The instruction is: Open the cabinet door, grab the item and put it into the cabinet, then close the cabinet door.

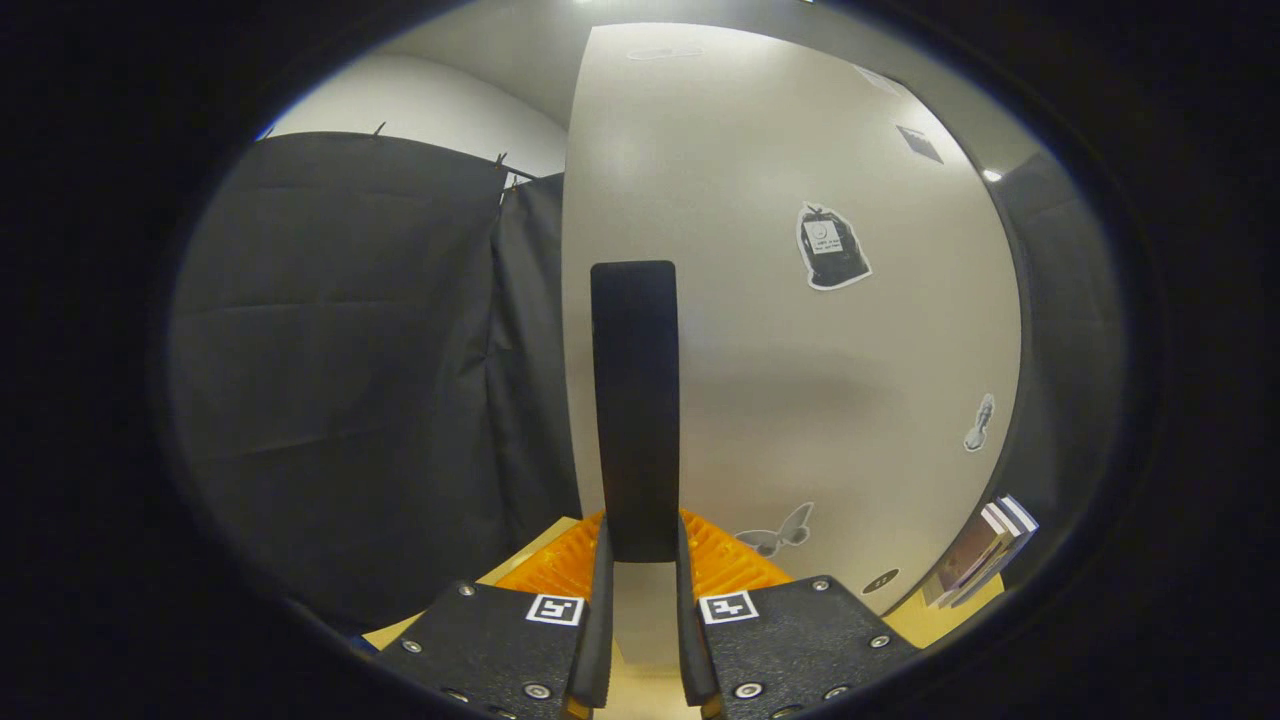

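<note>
My claw is clamped narrow on the upright black handle of the pale, sticker-dotted cabinet door just ahead of it.

Camera rides the tool, facing the cabinet door closely.

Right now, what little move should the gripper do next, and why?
Probably pull gently back to swing the cabinet door open. The gripper looks closed on the door's upright black handle, which stands between its fingers, and the books wait beside the cabinet.
</note>
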Tool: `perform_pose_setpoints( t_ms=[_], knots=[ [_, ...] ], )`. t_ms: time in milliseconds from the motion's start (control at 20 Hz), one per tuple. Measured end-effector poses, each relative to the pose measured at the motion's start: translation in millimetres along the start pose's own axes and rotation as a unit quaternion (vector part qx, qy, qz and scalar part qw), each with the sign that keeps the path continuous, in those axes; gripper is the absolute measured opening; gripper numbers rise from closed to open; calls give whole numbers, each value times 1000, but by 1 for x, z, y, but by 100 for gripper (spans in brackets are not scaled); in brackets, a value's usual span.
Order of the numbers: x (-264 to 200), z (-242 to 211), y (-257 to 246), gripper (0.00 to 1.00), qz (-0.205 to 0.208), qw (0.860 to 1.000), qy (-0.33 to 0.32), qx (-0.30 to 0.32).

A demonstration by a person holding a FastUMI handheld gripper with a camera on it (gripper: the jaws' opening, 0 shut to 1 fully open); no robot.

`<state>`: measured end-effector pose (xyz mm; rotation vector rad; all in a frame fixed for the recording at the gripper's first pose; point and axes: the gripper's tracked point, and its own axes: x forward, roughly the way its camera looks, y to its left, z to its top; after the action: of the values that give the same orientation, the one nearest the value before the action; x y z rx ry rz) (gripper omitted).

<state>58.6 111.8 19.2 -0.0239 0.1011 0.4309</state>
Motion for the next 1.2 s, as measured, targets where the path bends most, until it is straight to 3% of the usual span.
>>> perform_pose_setpoints(
  t_ms=[350,900,1200],
  knots=[
    [-48,-1,-10,28,58,998,5,-3],
    [-66,-4,-21,28,161,987,0,-6],
    [-74,-6,-31,28,186,982,-2,-12]
  ],
)
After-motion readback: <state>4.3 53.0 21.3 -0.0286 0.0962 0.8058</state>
